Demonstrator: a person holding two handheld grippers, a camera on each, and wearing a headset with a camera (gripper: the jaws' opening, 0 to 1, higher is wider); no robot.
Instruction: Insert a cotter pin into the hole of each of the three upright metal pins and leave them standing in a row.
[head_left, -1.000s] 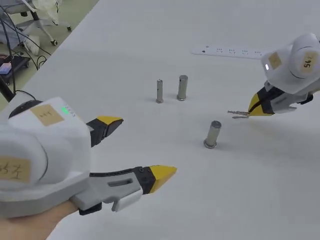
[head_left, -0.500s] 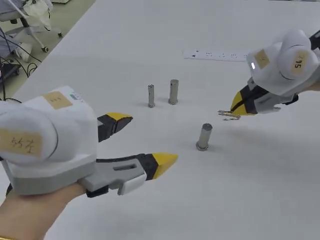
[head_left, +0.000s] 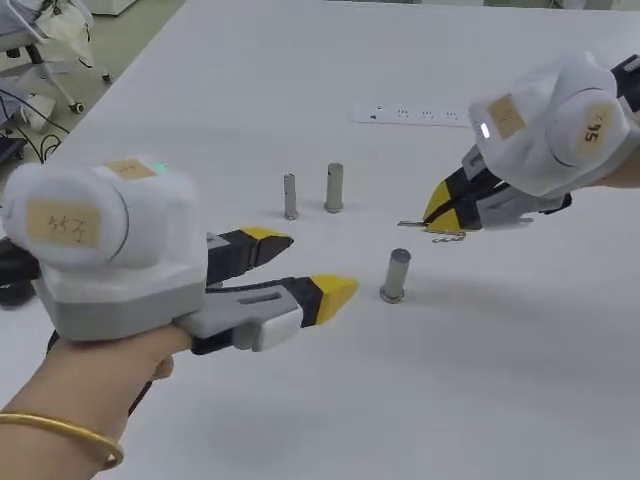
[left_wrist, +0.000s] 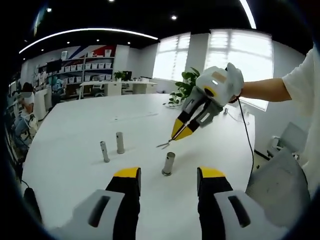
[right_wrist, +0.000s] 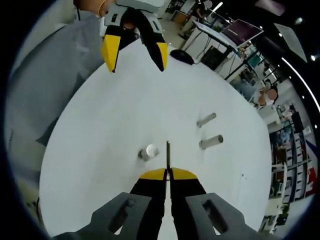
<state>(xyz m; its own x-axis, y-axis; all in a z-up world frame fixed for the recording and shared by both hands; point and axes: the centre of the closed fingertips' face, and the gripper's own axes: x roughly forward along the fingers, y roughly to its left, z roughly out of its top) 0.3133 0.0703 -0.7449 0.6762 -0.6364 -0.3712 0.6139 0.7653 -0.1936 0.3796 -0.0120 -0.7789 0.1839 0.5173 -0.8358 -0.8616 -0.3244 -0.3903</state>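
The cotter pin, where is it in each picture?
Head view: the cotter pin sits right of centre, at the right hand-held gripper's tips.
Left gripper view: cotter pin mid-picture, at those yellow tips.
Right gripper view: cotter pin centre, poking up between the jaws.
Shared landmark: the lone metal pin beside it.

A white workbench stands before bright windows, shelves and a plant.

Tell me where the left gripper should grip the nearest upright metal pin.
Probably low on the nearest metal pin, just above its wider foot, coming level from the side of the left gripper: it stands upright, and the right gripper holds the cotter pin opposite, so leave the top free.
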